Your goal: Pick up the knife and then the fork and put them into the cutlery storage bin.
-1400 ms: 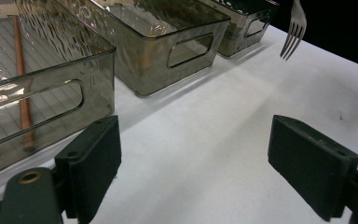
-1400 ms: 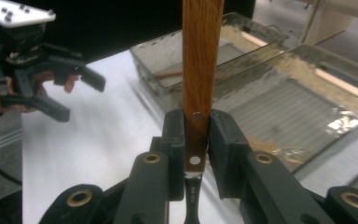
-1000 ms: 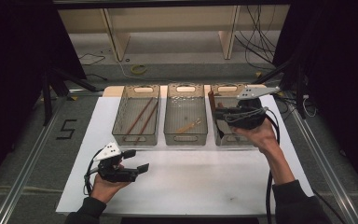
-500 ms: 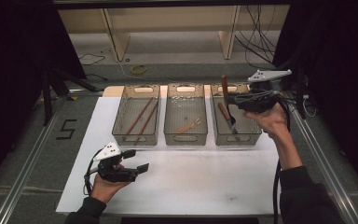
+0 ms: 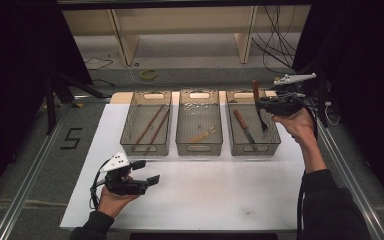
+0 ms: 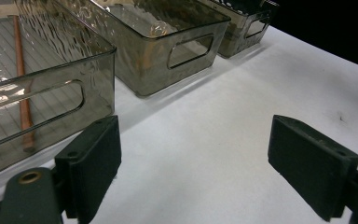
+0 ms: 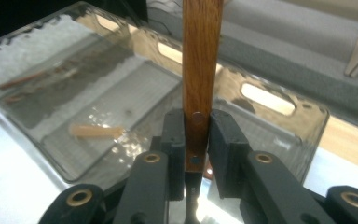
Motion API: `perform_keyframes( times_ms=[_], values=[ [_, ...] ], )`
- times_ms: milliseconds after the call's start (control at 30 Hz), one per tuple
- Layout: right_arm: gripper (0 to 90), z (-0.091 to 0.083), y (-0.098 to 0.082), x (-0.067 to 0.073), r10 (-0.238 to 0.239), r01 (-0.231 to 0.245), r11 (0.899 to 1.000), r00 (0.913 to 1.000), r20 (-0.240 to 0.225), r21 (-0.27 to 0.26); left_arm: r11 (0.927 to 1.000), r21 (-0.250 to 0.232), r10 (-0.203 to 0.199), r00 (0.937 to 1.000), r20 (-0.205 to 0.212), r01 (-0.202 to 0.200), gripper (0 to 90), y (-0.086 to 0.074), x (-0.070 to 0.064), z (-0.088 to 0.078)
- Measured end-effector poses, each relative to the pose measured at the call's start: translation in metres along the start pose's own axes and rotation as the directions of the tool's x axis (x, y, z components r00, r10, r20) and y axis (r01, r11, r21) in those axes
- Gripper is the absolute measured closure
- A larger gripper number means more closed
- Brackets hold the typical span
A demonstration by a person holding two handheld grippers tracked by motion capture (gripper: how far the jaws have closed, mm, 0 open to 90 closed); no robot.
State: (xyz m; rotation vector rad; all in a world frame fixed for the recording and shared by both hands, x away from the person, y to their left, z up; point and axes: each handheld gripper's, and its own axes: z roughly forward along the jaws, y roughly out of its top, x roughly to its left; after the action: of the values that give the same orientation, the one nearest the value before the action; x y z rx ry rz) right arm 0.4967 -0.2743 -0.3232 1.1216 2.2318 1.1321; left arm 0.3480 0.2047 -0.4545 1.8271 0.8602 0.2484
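The right gripper was clamped on a wooden-handled knife, lifted above the right-hand bin, which stood near the far right corner of the white worktop. In the high view the brown handle stood upward and the dark blade hung down over the bin's inside. In the right gripper view the two black pads pressed on either side of the handle at its lower, riveted end, with the handle rising straight up between them. A second knife with a brown handle lay flat on the floor of that same bin. The middle bin held a small pale wooden utensil, and the left-hand bin held a pair of reddish chopsticks lying slantwise; the three bins stood side by side along the far edge of the worktop. The left gripper hovered just over the near left part of the worktop, well apart from the bins, its jaws spread wide with nothing between them; the left gripper view showed bare white surface between its pads.
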Motion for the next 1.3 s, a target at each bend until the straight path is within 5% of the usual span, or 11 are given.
perform_keyframes(
  times_ms=[433,633,833,1000,1300],
  values=[
    [77.3,0.038,-0.021,-0.012,0.013,-0.02,0.987,0.9988,0.048,0.159,1.0,-0.002,0.0,1.0,0.0,0.0,16.9,0.0,0.0,-0.001],
    [77.0,0.051,-0.022,-0.012,0.028,-0.035,0.984,0.9986,0.045,0.175,1.0,-0.002,0.0,1.0,0.0,0.0,16.9,0.0,0.0,-0.001],
    [83.0,0.067,-0.022,-0.014,0.049,-0.073,0.971,0.993,0.108,0.228,1.0,-0.008,0.0,1.0,-0.002,0.0,16.8,0.0,0.001,-0.002],
    [66.3,0.074,-0.028,-0.018,0.083,-0.12,0.956,0.9857,0.147,0.267,1.0,-0.006,-0.001,1.0,-0.001,0.001,16.7,0.0,0.001,-0.002],
    [39.3,0.056,-0.023,-0.012,0.107,-0.131,0.971,0.9865,0.124,0.2,1.0,-0.002,0.0,1.0,0.0,0.0,16.4,0.0,0.0,-0.001]
  ],
)
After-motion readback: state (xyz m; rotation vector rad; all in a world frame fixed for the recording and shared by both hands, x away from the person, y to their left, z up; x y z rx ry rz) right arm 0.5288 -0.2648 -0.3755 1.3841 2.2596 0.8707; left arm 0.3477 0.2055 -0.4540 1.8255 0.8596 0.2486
